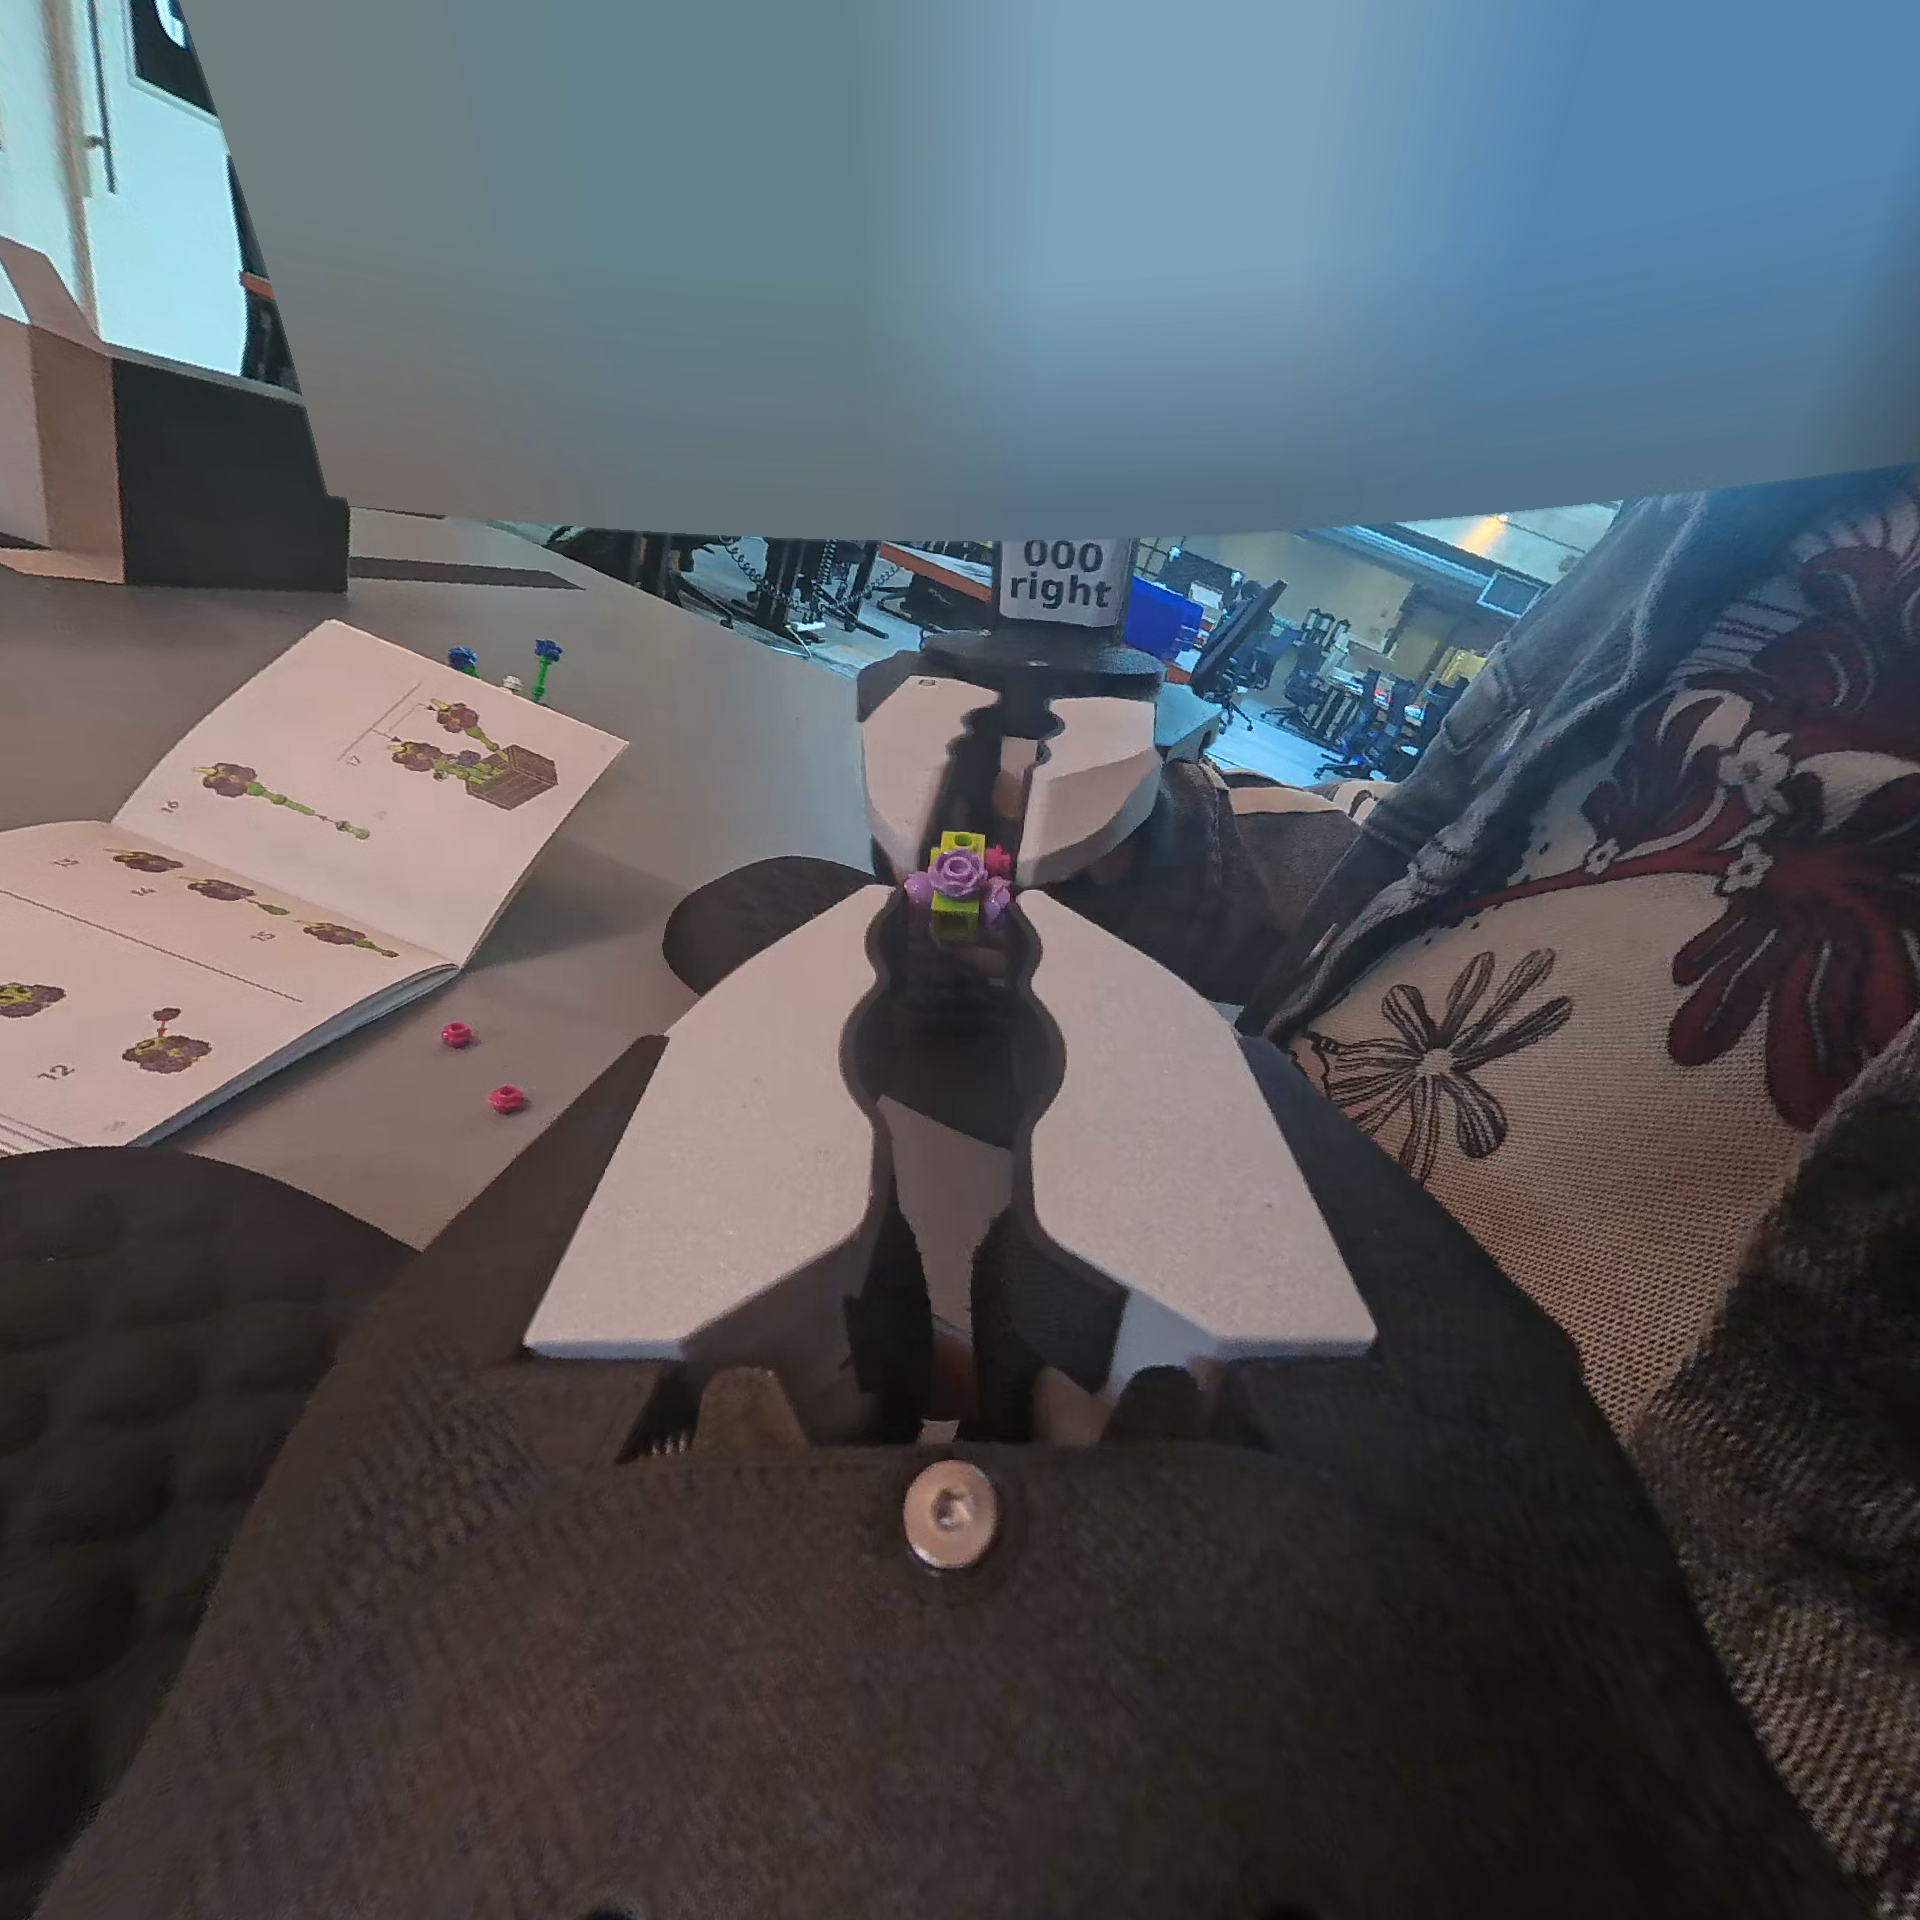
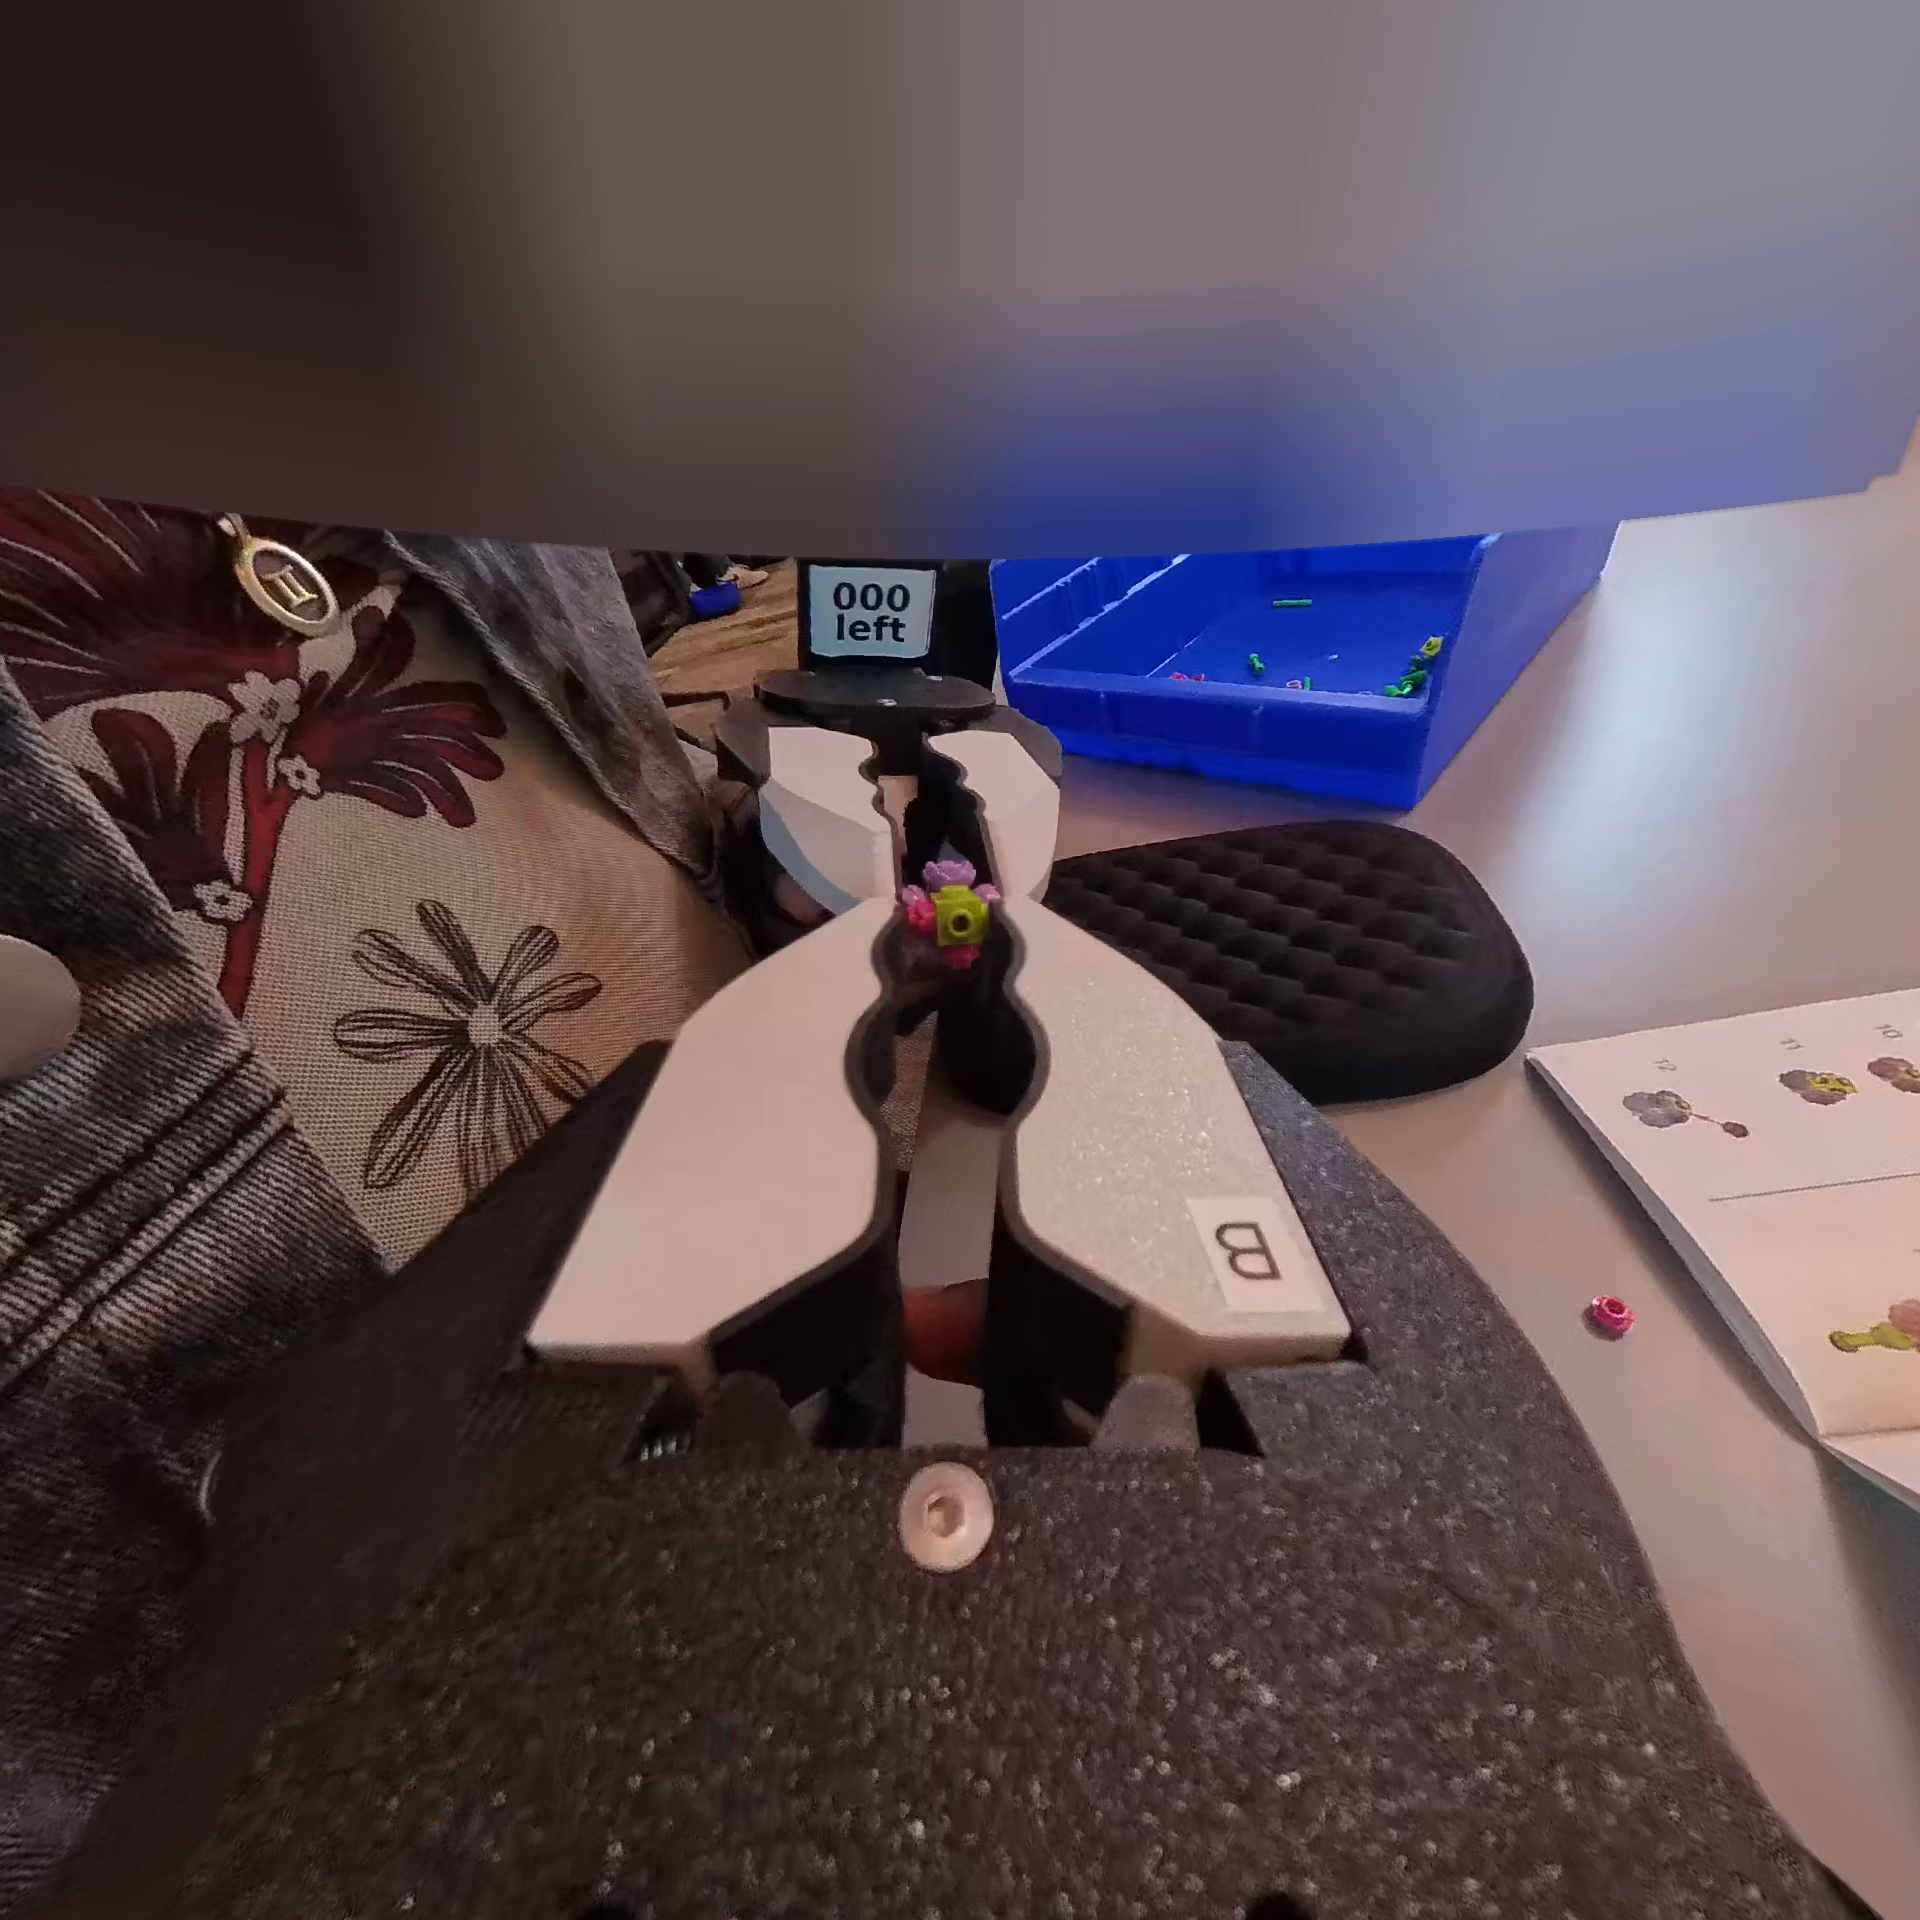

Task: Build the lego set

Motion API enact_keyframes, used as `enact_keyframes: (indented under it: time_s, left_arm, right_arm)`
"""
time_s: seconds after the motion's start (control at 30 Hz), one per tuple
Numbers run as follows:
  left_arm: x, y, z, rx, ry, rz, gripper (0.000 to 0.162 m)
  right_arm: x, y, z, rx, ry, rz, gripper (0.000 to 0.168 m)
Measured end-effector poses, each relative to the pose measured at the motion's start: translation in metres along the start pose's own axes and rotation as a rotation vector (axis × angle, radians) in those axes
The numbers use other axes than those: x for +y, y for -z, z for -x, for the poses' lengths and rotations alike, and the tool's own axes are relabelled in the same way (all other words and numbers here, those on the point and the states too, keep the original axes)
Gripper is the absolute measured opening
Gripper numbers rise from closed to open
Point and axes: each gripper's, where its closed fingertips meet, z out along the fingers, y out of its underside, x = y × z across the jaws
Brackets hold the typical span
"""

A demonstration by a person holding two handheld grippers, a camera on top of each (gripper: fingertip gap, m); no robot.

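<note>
A small flower cluster (image 1: 956,888), a lime green brick with purple and pink flowers on it, is held in the air between the two grippers, which meet tip to tip. My left gripper (image 1: 958,920) is shut on it from the near side. The right gripper (image 1: 987,831) faces it and closes on the same cluster. In the right wrist view the cluster (image 2: 954,916) sits between my right gripper's tips (image 2: 951,930), with the left gripper (image 2: 914,821) opposite. Which part each gripper pinches is hidden.
An open instruction booklet (image 1: 312,883) (image 2: 1766,1195) lies on the grey table. Loose pink round pieces (image 1: 457,1034) (image 1: 506,1098) (image 2: 1610,1314) lie beside it. Blue flowers on green stems (image 1: 540,665) stand behind. A blue bin (image 2: 1143,717) holds several small pieces. A black padded rest (image 2: 1299,956) and a person's floral garment (image 2: 312,883) are close. Left and right tips are no more than a few centimetres apart.
</note>
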Motion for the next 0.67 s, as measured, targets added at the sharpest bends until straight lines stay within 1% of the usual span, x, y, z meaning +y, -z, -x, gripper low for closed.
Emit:
enact_keyframes:
  time_s: [0.13,0.23,0.53,0.6,0.63,0.67]
  left_arm:
    - [0.000,0.000,0.000,-0.004,0.021,-0.006,0.016]
    - [0.001,0.000,0.002,-0.025,0.034,0.002,0.016]
    - [0.002,0.000,0.002,-0.021,0.024,0.003,0.016]
    - [-0.001,0.000,0.004,-0.039,-0.060,-0.003,0.017]
    - [-0.003,0.000,0.007,-0.071,-0.148,0.003,0.017]
    - [-0.004,0.001,0.010,-0.110,-0.240,0.014,0.016]
  right_arm:
    - [0.000,0.000,0.000,0.016,0.028,0.000,0.014]
    - [0.002,0.000,-0.002,0.060,0.061,0.006,0.014]
    - [0.003,0.000,-0.004,0.077,0.040,-0.008,0.014]
    - [-0.002,0.001,-0.006,0.060,-0.041,-0.019,0.016]
    - [-0.005,0.003,-0.011,0.065,-0.120,-0.040,0.031]
    - [-0.006,0.004,-0.017,0.066,-0.233,-0.058,0.037]
